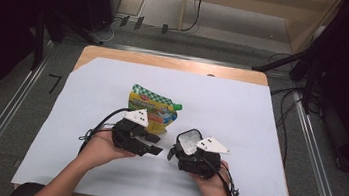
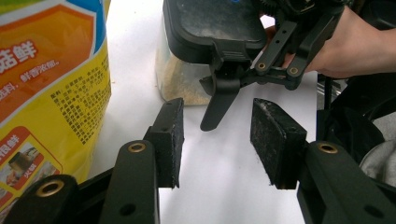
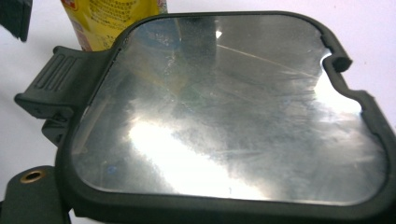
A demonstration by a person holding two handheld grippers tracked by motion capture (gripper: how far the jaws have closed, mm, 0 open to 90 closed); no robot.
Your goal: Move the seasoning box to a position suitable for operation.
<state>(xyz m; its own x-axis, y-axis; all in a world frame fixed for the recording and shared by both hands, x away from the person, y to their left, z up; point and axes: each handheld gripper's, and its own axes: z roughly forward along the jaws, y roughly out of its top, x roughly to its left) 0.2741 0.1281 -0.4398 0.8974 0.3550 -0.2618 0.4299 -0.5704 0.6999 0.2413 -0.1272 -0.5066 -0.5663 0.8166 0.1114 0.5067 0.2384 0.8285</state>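
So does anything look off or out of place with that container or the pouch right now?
One thing: the side latch on the black-lidded container hangs open, flipped down off the lid, so that side looks unlatched. The lid's clear window is scuffed and smeared. The yellow pouch looks intact, and nothing is spilled on the white sheet.

One pouch (image 1: pixel 153 106), one lidded container (image 1: pixel 188 141), two grippers.

Container (image 3: pixel 224 112): its lid spans the right gripper view, hiding the right gripper's pads; grip unreadable. Lower lid rim cut by the frame's bottom edge. Beside the container, yellow pouch (image 2: pixel 51 93) cropped by the left gripper view's top and left edges; print too small to read. Container's contents blurred behind its clear wall.
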